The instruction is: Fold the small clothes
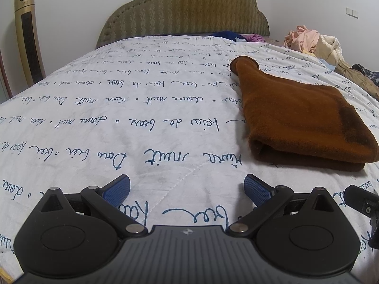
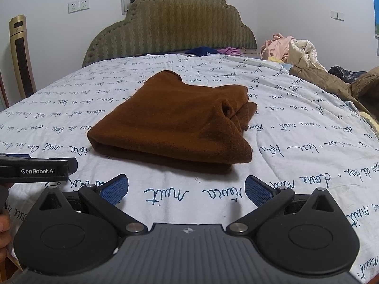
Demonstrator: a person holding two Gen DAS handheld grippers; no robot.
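A brown knitted garment (image 2: 175, 120) lies folded in layers on the white bedspread with blue script (image 2: 296, 146). In the left wrist view the garment (image 1: 300, 116) lies ahead and to the right, one narrow end pointing toward the headboard. My left gripper (image 1: 187, 189) is open and empty, low over the bedspread (image 1: 118, 123), short of the garment. My right gripper (image 2: 187, 189) is open and empty, just in front of the garment's near folded edge. The left gripper's body (image 2: 35, 168) shows at the left of the right wrist view.
An upholstered headboard (image 2: 170, 26) stands at the far end of the bed. A pile of loose clothes (image 2: 293, 49) and a brown jacket (image 2: 331, 80) lie at the far right. Dark and purple clothes (image 2: 213, 51) lie by the headboard. A gold tower fan (image 1: 28, 37) stands at the left.
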